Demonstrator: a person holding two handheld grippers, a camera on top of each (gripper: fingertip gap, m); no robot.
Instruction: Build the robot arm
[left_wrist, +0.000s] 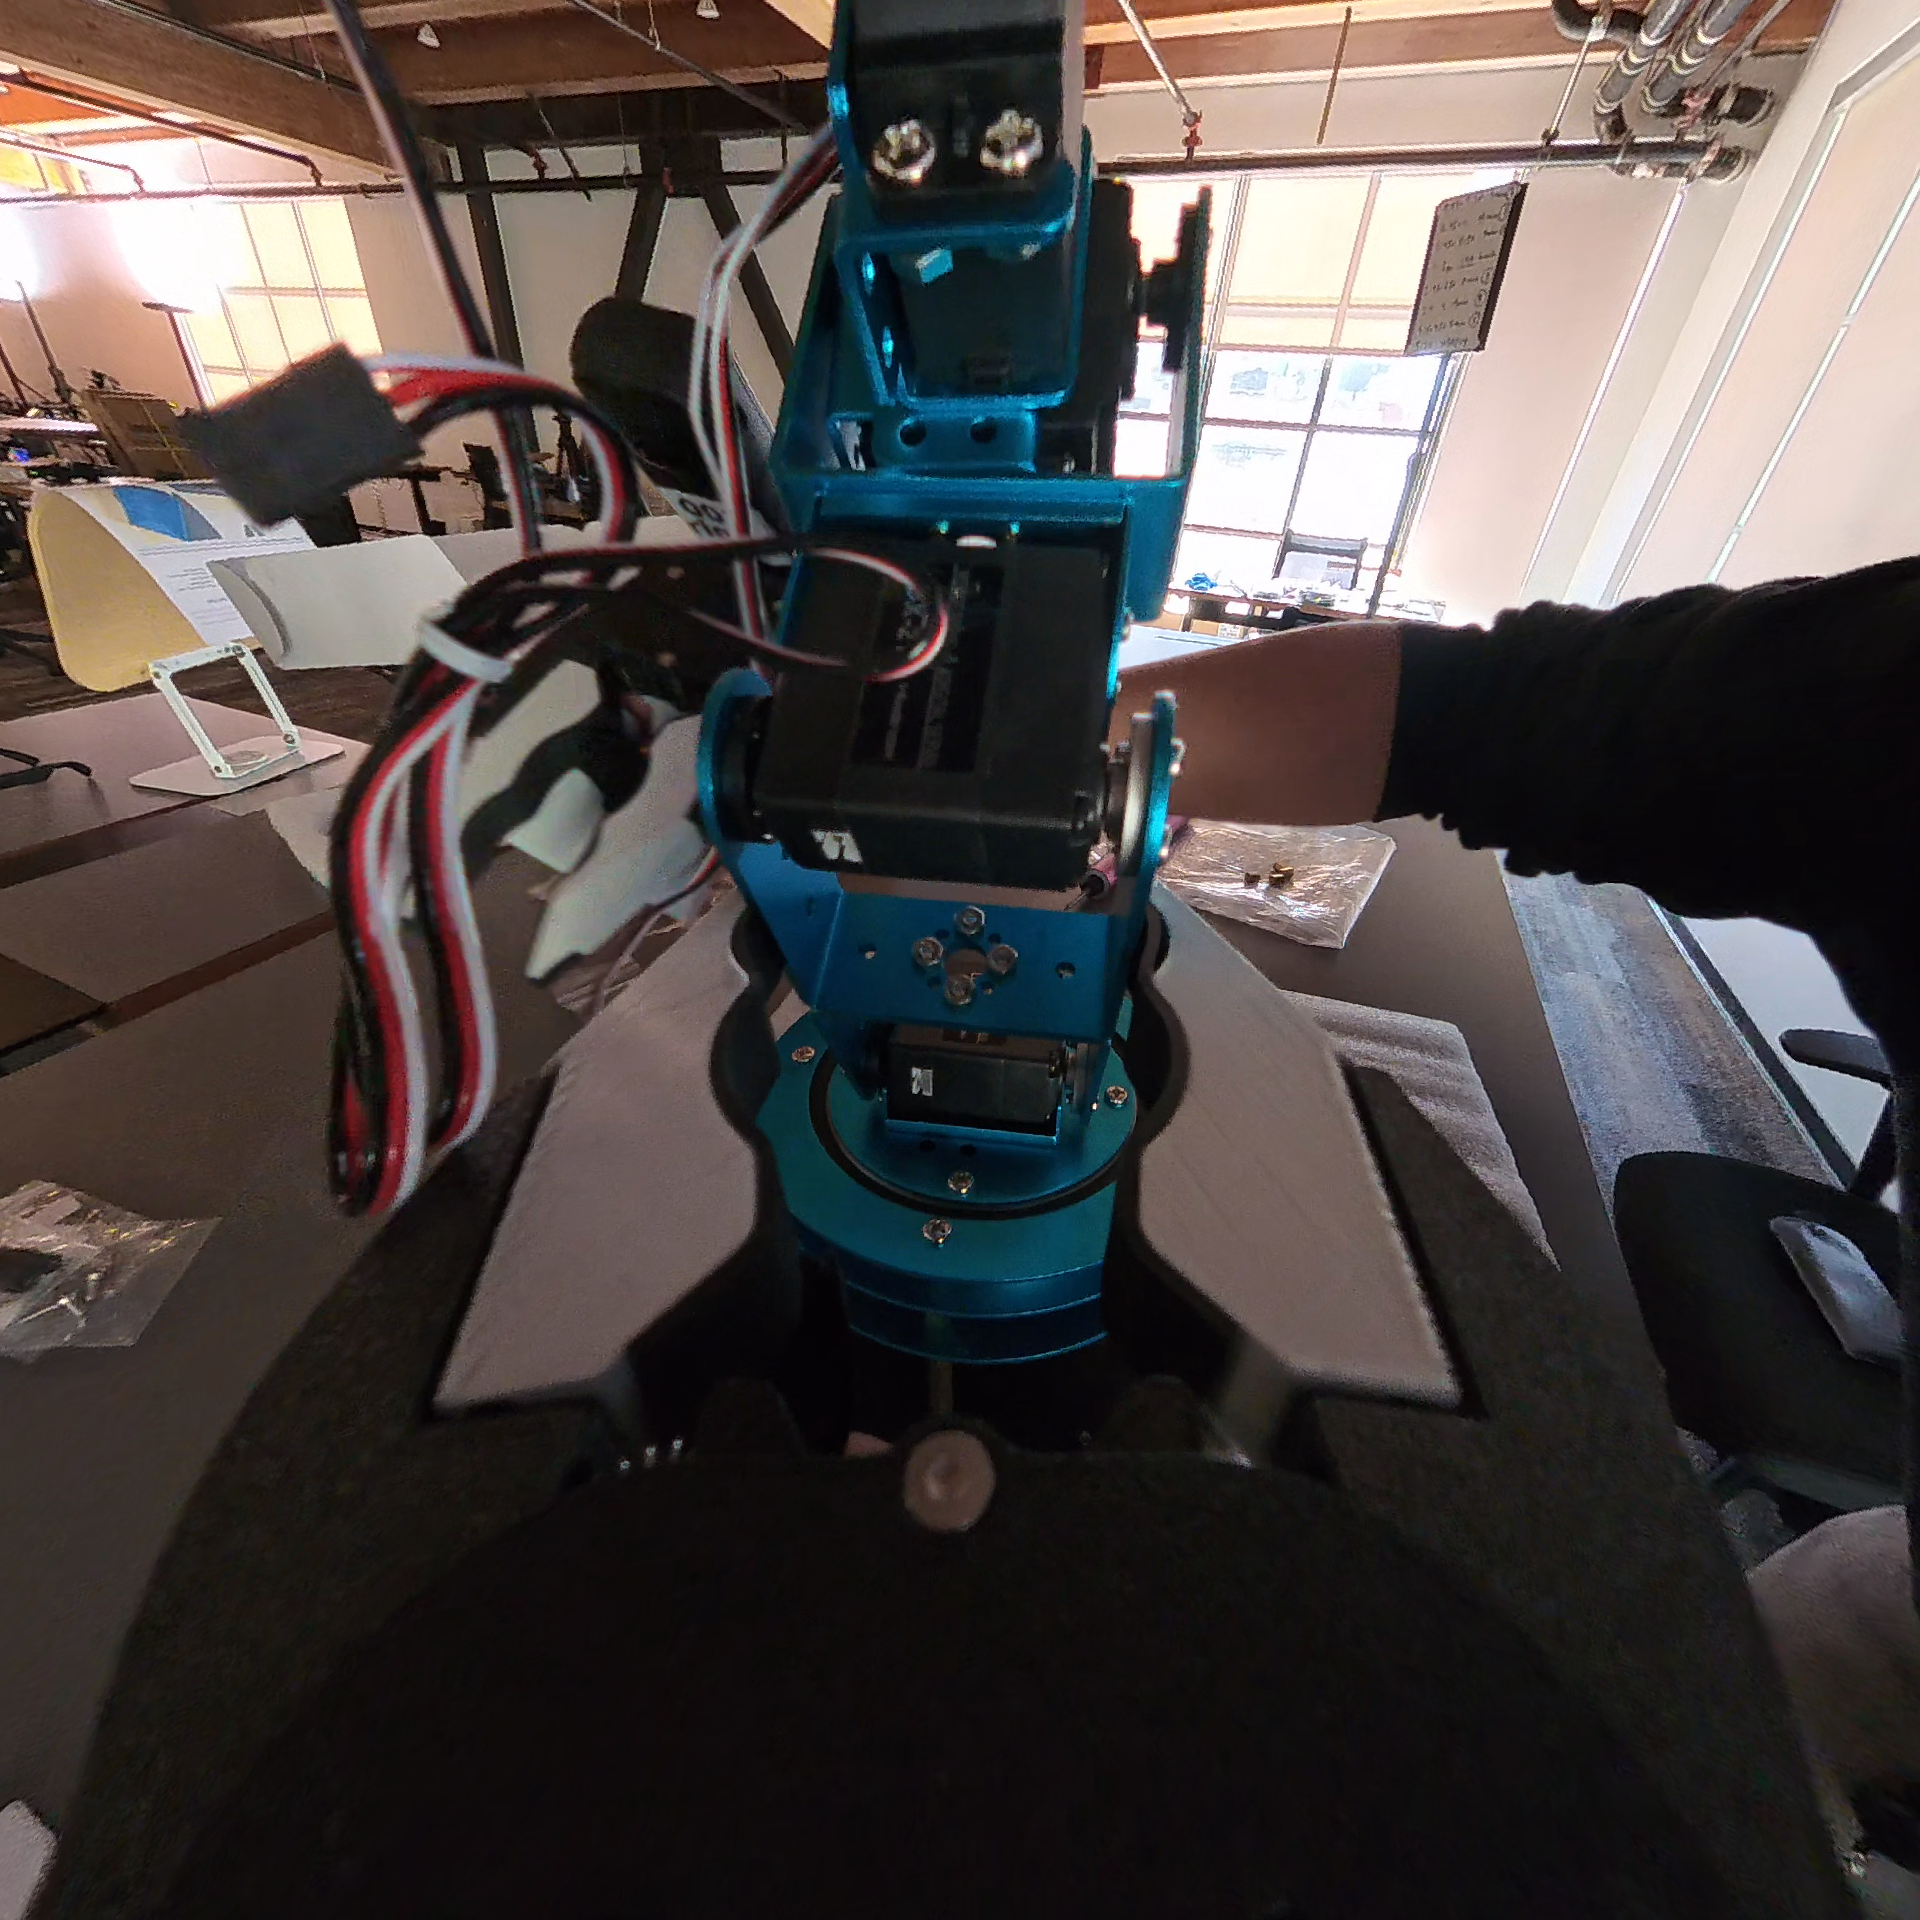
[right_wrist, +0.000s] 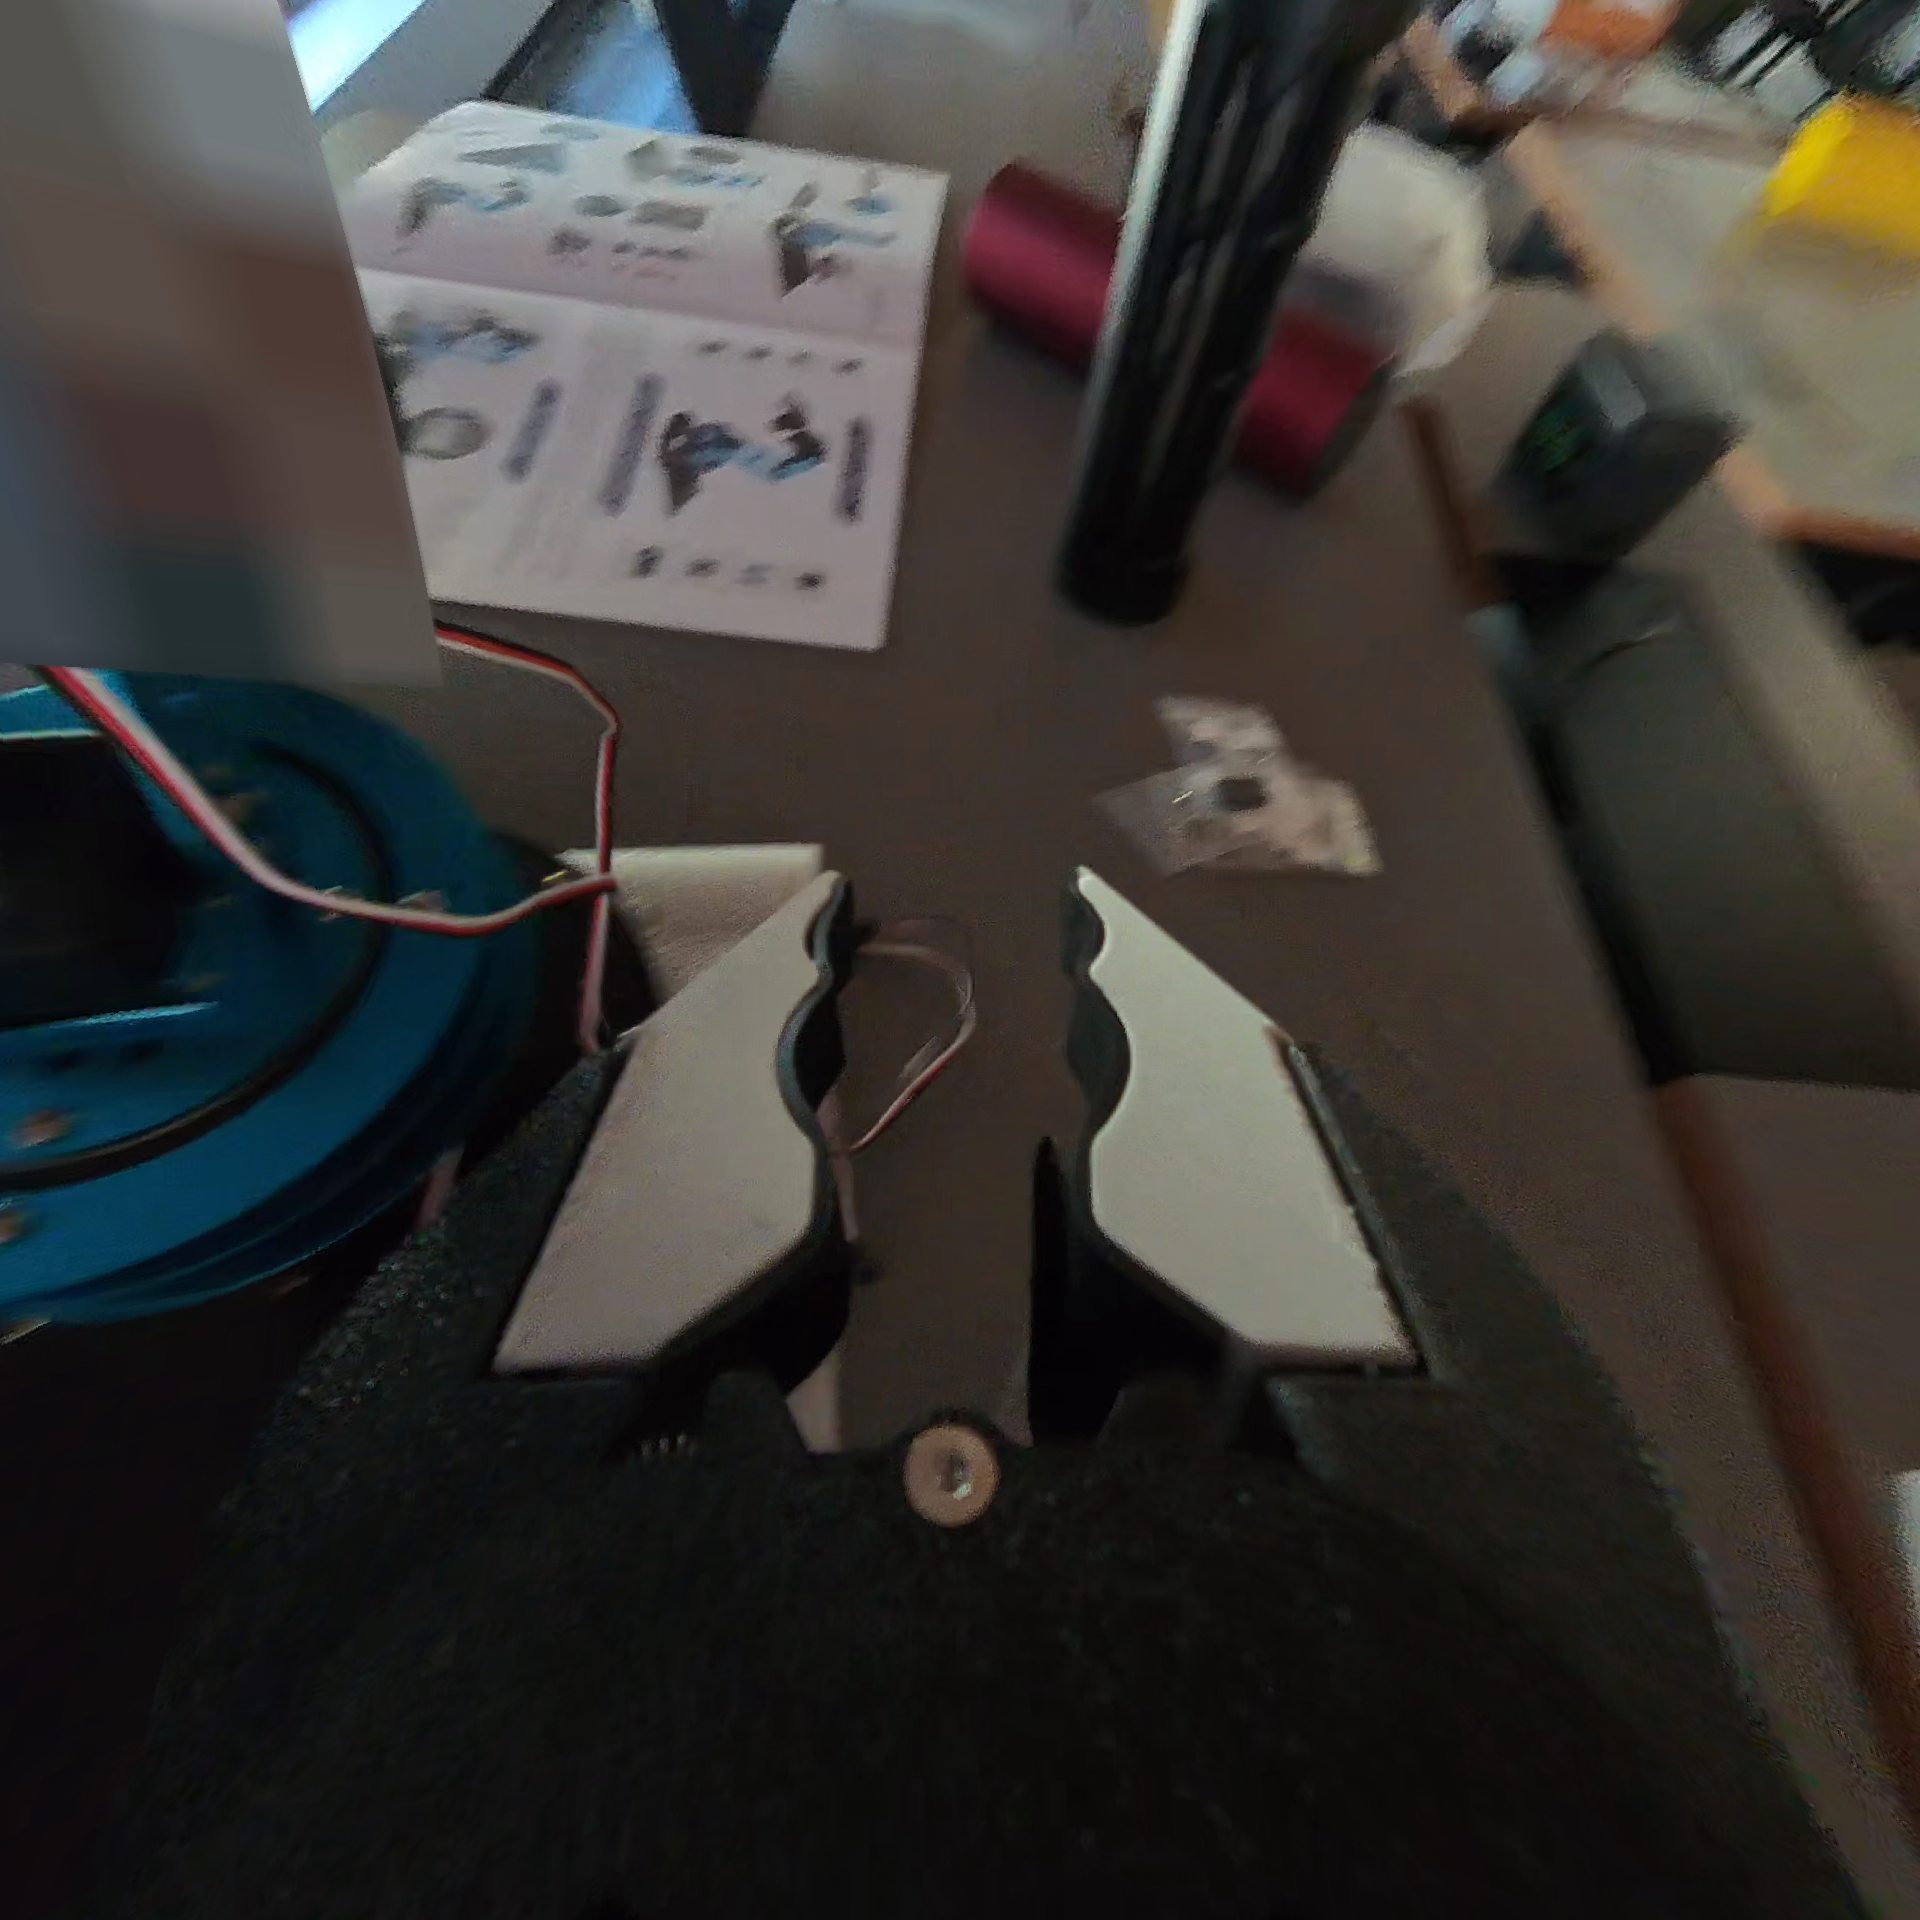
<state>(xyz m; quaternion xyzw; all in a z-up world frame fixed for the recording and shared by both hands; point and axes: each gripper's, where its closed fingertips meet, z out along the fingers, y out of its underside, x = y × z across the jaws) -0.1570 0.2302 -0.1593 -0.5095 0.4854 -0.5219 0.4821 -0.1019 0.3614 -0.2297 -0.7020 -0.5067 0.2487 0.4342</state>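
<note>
Fingers (left_wrist: 644, 1174) of my left gripper (left_wrist: 951, 1091) are clamping the round base of the blue robot arm (left_wrist: 935, 665), which is standing upright on the dark table (left_wrist: 156, 1122), its striped wires (left_wrist: 416, 935) dangling leftward. My right gripper (right_wrist: 961, 1049) is hovering with jaws moderately apart, holding nothing, just right of that blue base (right_wrist: 208, 997). Farther on, an open instruction booklet (right_wrist: 665, 364) is lying near the table's far edge.
</note>
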